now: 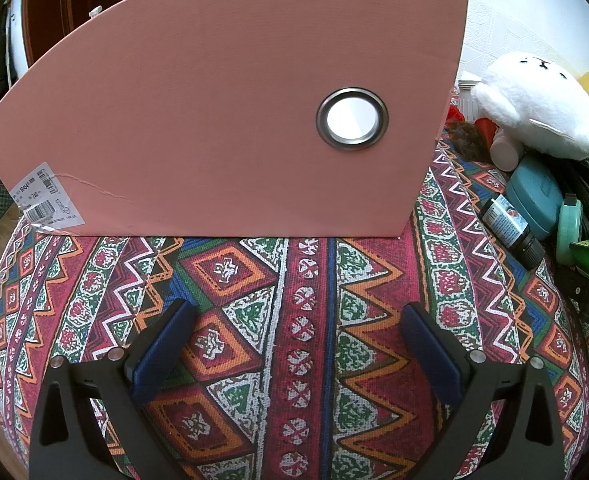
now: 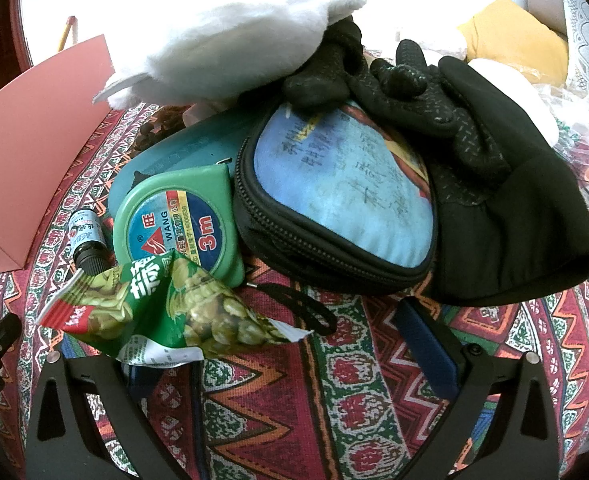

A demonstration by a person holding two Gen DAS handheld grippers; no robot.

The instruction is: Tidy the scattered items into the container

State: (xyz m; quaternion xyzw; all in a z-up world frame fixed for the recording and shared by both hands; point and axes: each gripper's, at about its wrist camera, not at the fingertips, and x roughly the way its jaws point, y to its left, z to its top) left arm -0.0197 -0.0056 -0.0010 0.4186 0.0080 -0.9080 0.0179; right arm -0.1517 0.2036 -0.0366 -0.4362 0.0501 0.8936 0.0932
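A pink box [image 1: 214,112] with a metal grommet stands on the patterned cloth, straight ahead of my left gripper [image 1: 298,344], which is open and empty. The box also shows at the left of the right wrist view [image 2: 34,160]. My right gripper [image 2: 294,344] is open over the cloth; a green snack packet [image 2: 166,312] lies over its left finger. Behind it is a pile: a green tape measure [image 2: 178,224], a small dark bottle [image 2: 88,240], a teal case [image 2: 182,152], a blue zip pouch [image 2: 334,200], black gloves [image 2: 474,168] and a white plush toy [image 2: 230,44].
The pile also shows at the right of the left wrist view, with the plush [image 1: 534,104], teal case [image 1: 534,196] and bottle [image 1: 510,228]. A yellow cushion [image 2: 514,36] and clutter lie at the far right. The cloth [image 1: 294,320] spreads between gripper and box.
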